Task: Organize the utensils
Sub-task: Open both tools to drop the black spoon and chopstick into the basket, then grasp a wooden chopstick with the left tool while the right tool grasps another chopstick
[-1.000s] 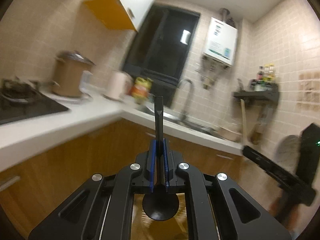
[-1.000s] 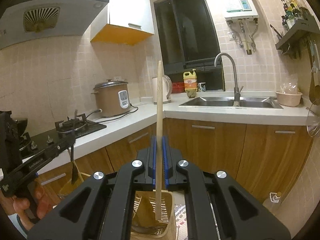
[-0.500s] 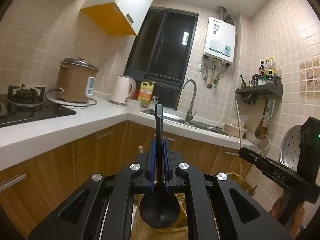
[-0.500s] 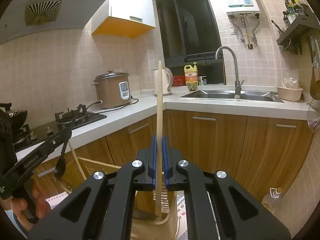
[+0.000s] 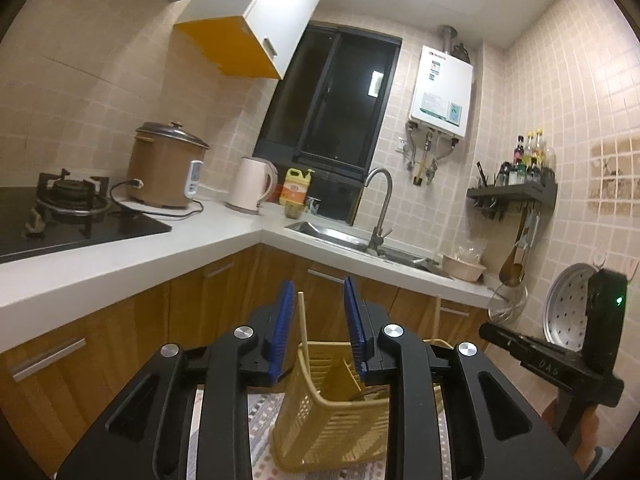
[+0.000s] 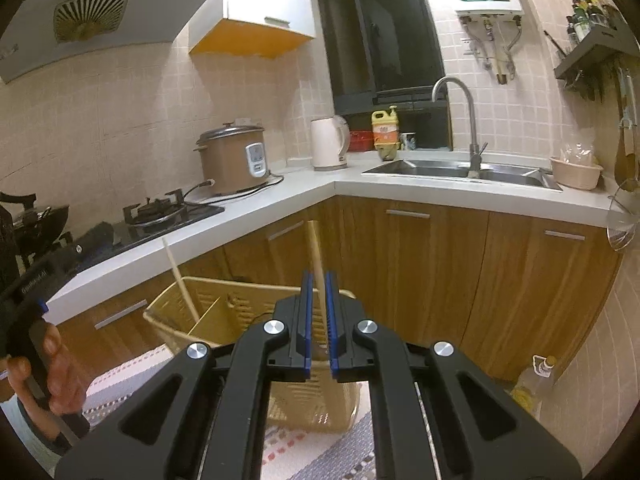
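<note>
Right gripper point(image 6: 318, 320): jaws slightly parted around wooden handle point(image 6: 316, 248), grip uncertain, handle near-upright, frame centre | basket point(image 6: 248, 296): directly below | left gripper point(image 5: 316, 332): wide, empty, above basket.

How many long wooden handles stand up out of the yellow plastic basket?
2: one pale wooden handle at the left side of the yellow plastic basket, one between the right gripper fingers. Others may lie hidden inside.

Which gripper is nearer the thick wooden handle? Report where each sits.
Right. The right gripper has the wooden handle between its fingers; the left gripper hangs open over the yellow basket, apart from that handle.
</note>
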Demonstrator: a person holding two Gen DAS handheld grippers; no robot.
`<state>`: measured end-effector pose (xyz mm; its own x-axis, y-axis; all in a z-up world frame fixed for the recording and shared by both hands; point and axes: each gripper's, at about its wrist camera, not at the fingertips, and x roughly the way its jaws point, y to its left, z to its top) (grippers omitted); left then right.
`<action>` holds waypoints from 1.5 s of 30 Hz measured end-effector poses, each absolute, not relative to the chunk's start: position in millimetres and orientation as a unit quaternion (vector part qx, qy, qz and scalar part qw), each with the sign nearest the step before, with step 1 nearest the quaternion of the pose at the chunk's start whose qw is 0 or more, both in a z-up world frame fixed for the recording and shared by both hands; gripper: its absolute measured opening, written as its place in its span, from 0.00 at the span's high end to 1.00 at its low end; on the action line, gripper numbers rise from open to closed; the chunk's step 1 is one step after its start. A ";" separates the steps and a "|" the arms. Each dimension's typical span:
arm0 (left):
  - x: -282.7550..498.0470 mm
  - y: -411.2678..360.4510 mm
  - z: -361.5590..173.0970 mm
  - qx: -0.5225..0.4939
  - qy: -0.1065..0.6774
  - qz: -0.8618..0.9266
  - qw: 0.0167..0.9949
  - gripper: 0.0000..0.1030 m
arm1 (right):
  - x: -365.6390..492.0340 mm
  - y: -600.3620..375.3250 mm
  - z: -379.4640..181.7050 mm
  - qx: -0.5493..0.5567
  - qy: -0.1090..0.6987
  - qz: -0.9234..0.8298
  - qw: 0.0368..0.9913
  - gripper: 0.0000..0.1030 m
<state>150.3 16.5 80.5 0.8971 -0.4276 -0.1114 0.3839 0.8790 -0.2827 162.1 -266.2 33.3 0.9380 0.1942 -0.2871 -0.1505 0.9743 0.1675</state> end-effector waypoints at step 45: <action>75.9 9.0 -37.2 -0.059 0.527 -0.235 0.814 0.64 | 53.0 -196.7 -74.8 0.056 0.539 0.155 0.826 0.55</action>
<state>75.9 9.0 -37.2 0.3335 -0.4449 -0.8312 0.3213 0.8825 -0.3434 53.0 -196.7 -74.8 0.3707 0.3161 -0.8733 -0.1946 0.9459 0.2597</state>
